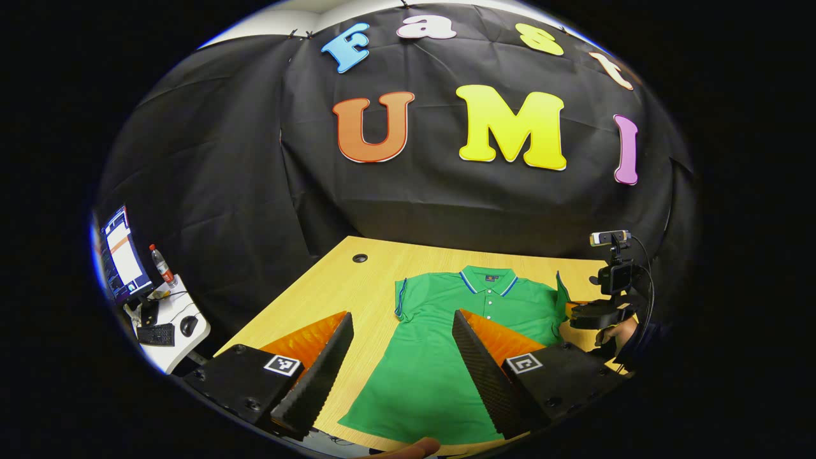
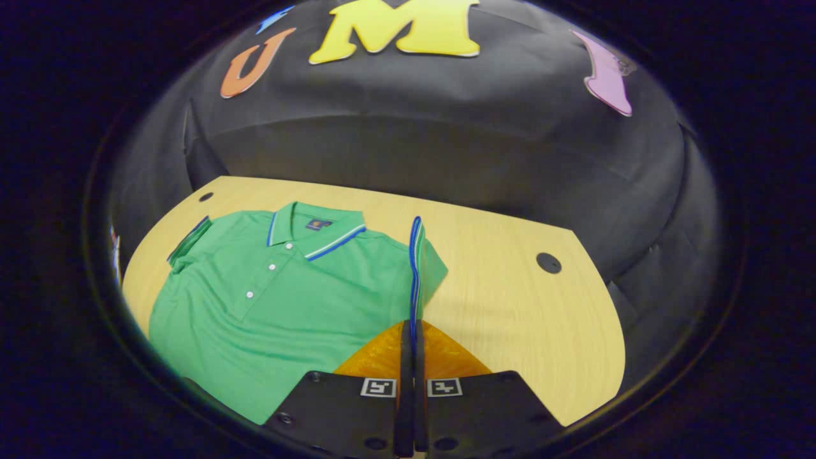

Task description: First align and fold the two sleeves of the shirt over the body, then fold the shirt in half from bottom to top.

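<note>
On the wooden table [image 2: 510,306], flat and face up, collar toward the booth wall: green polo shirt [image 2: 280,299]. At its left side, left sleeve [image 1: 401,296] spread out on the wood, not yet folded. Above the lower body of the shirt, left gripper [image 1: 401,357] hovering with fingers wide apart, holding nothing. Across the chest, button placket and striped collar [image 2: 315,233] exposed, no fabric laid over them. At the right side, right sleeve [image 2: 417,268] lifted by its blue-trimmed cuff, standing on edge above the table, pinched between the closed fingers of the right gripper [image 2: 411,357]. By this reading, first sleeve fold barely begun: right sleeve to carry over the body, then left sleeve, then bottom-to-top fold, hem untouched.
</note>
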A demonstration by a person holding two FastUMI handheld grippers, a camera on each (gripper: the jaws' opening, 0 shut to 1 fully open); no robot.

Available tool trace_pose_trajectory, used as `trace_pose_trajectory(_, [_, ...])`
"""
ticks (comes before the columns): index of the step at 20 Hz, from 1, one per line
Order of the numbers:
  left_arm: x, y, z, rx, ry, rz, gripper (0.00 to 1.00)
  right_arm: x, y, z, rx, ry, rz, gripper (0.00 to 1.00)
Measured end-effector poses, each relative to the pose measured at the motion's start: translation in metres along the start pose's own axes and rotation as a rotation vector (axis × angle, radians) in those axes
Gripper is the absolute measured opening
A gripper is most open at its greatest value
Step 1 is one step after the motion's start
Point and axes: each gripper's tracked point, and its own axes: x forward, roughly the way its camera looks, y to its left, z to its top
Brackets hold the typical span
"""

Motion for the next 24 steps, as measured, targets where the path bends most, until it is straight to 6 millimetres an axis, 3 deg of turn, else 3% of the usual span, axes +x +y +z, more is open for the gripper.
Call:
trace_pose_trajectory(6, [0.001,0.015,-0.009,-0.019,0.023,0.029,1.00,0.013,0.039,-0.012,-0.083,0.032,0.053,0.03])
trace_pose_trajectory(10, [0.003,0.028,-0.010,-0.034,0.031,0.042,1.00,0.016,0.057,-0.024,-0.094,0.053,0.078,0.03])
trace_pose_trajectory(14, [0.010,0.044,-0.005,-0.020,0.025,0.051,1.00,0.010,0.065,-0.023,-0.081,0.053,0.078,0.10])
trace_pose_trajectory(16, [0.014,0.052,0.001,0.008,0.010,0.048,1.00,-0.001,0.060,-0.011,-0.066,0.029,0.051,0.24])
trace_pose_trajectory(17, [0.015,0.059,0.005,0.027,-0.002,0.049,1.00,-0.009,0.061,-0.003,-0.048,0.008,0.046,0.20])
trace_pose_trajectory(19, [0.022,0.069,0.013,0.051,-0.022,0.046,1.00,-0.026,0.056,0.009,-0.022,-0.024,0.026,0.30])
trace_pose_trajectory(22, [0.035,0.082,0.024,0.047,-0.051,0.039,1.00,-0.064,0.052,0.030,0.014,-0.078,0.008,0.30])
trace_pose_trajectory(24, [0.046,0.088,0.030,0.050,-0.063,0.037,1.00,-0.095,0.051,0.045,0.051,-0.114,-0.007,0.48])
